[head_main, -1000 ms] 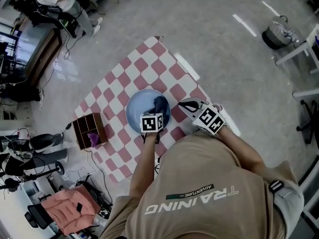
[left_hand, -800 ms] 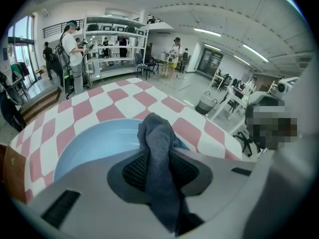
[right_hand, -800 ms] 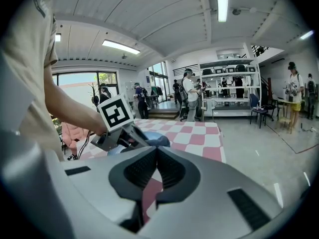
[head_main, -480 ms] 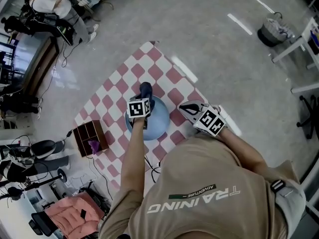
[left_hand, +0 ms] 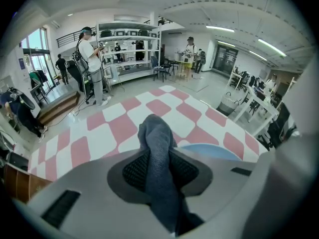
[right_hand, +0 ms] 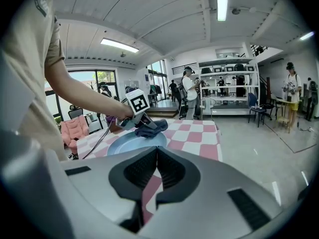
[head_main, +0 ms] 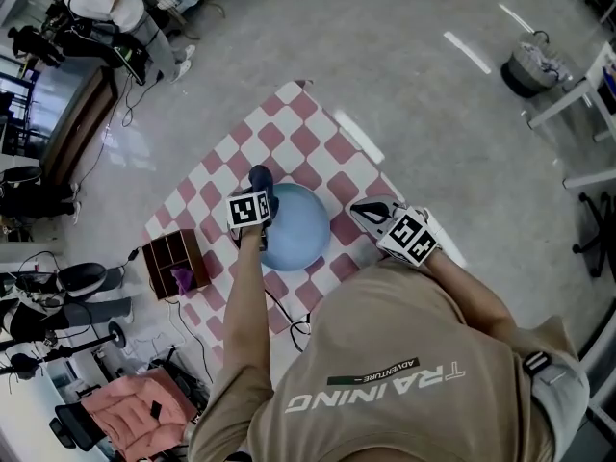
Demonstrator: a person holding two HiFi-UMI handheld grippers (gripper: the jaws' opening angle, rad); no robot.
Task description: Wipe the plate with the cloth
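A light blue plate [head_main: 300, 227] lies on the red-and-white checkered mat [head_main: 310, 141]. My left gripper [head_main: 258, 196] is shut on a dark blue cloth [head_main: 260, 177], which sticks out past the jaws over the plate's far left rim. In the left gripper view the cloth [left_hand: 155, 133] is pinched between the black pads and the plate [left_hand: 212, 151] shows just to the right behind it. My right gripper [head_main: 371, 210] rests on the mat right of the plate, shut with nothing in it. From the right gripper view the plate [right_hand: 130, 143], the cloth [right_hand: 151, 129] and the left gripper [right_hand: 138, 114] are visible ahead.
A brown wooden compartment box [head_main: 173, 254] with a purple item stands at the mat's left corner. A black cable [head_main: 287, 314] runs over the mat's near edge. Around the mat is grey floor with a pink chair [head_main: 130, 407], shelving and people farther off.
The left gripper has carried the cloth from the plate's middle across to its far left rim. The right gripper has stayed where it was.
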